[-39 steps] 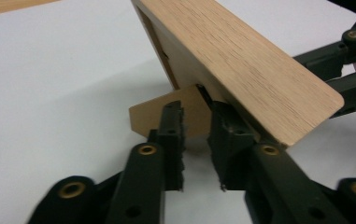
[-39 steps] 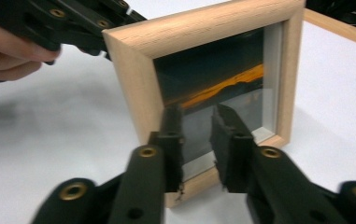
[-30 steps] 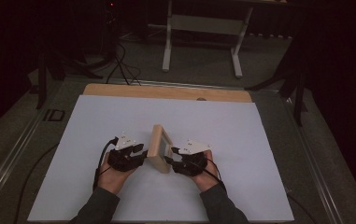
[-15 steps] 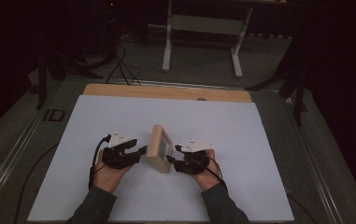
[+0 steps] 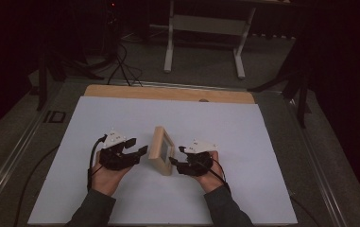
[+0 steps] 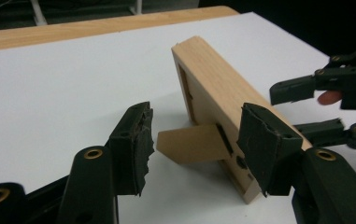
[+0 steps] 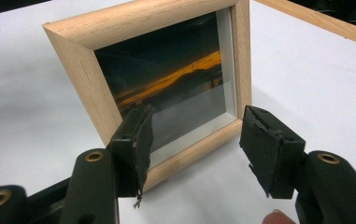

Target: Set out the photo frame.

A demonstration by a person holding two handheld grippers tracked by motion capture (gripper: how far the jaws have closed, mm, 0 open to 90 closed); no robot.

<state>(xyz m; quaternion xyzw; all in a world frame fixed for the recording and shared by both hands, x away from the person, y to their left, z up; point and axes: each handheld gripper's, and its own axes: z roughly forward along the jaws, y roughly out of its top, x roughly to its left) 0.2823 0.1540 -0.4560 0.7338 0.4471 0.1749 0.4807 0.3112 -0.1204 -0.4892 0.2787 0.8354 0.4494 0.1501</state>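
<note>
**Small wooden picture frame standing between two open grippers**

At the bottom centre of the high view, the person's hands hold the left gripper [image 5: 137, 150] and the right gripper [image 5: 175, 155], both with jaws spread and gripping nothing. Between them, mid-frame, the picture frame [image 5: 161, 149] stands upright on the white table [image 5: 262, 142], propped by its easel leg [image 6: 192, 144], which sticks out low centre in the left gripper view. The right gripper view shows the glazed front with a sunset photo. It looks light and stiff, but the glass is probably fragile and slick, and the leg thin. The wooden side rails seem the safest hold. Beyond, at the top of the high view, a wooden strip [image 5: 168, 93] edges the table.
</note>
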